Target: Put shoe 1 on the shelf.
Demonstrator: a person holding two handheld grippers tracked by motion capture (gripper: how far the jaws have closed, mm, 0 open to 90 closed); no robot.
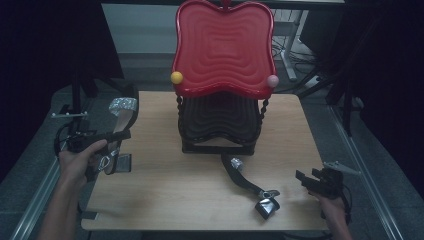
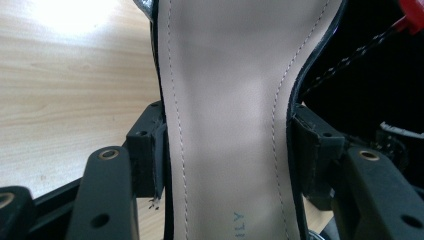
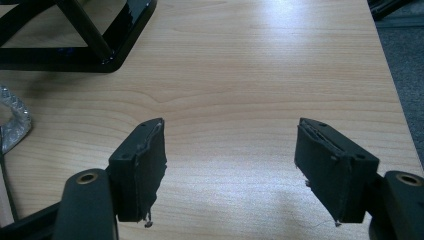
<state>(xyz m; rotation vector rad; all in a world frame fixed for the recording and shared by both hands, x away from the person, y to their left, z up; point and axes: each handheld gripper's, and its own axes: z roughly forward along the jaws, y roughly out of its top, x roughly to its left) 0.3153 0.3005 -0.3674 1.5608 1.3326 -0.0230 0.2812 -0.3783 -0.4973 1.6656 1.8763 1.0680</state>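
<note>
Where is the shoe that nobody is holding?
In the high view the loose shoe lies on the table, front right, just before the two-tier rack and left of the open right tool.

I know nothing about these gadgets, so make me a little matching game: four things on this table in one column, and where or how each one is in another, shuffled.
Things:
1. left hand-held gripper
2. right hand-held gripper
3. shoe on the table
4. yellow ball

States:
A. lying flat near the front edge
B. open over bare wood
C. at the red tray's left corner
D. clamped on a shoe

Pairs: 1-D, 2-B, 3-A, 4-C
</note>
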